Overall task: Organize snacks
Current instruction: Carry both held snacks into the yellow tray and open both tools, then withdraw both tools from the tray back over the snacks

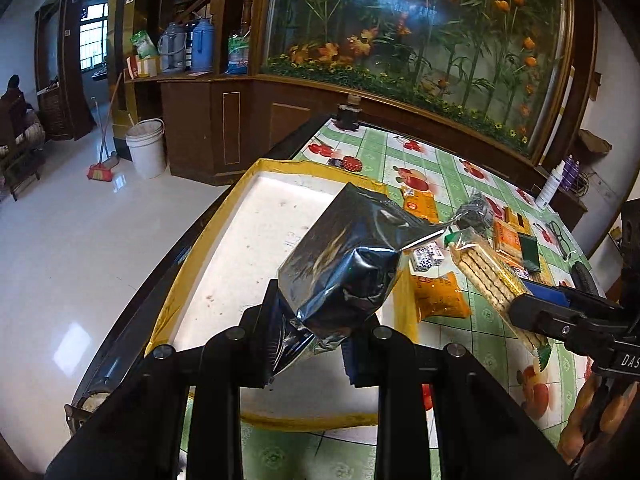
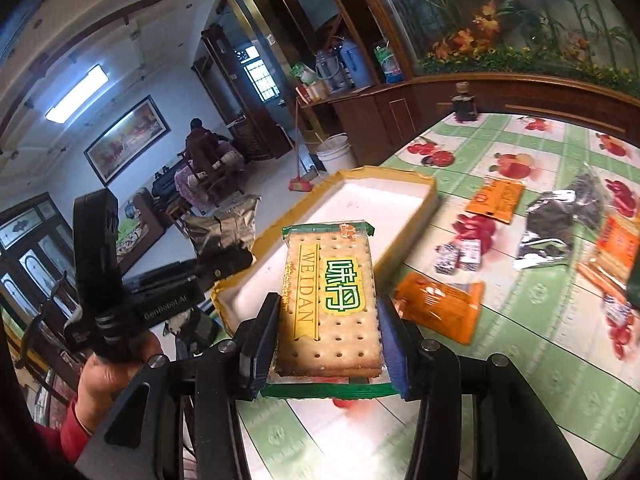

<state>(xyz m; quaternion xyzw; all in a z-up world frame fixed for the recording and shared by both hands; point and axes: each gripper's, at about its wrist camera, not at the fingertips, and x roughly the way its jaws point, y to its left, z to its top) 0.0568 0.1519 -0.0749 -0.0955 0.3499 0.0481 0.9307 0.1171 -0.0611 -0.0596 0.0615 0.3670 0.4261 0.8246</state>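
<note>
Daylight enters through a barred window point(image 1: 94, 36) at the far end of the room, and a ceiling lamp point(image 2: 78, 94) glows white, blown out at its core. The pale floor point(image 1: 80, 248) throws back broad soft glare. The glass case point(image 1: 420, 40) carries bluish reflections that veil the flowers behind it. The black foil bag point(image 1: 344, 256) shows sharp streaked highlights. Both views bow strongly, with straight edges curving and corners darkening to black. In the right wrist view, packets on the counter point(image 2: 540, 300) are smeared by motion blur, while the cracker pack point(image 2: 332, 300) stays crisp.
</note>
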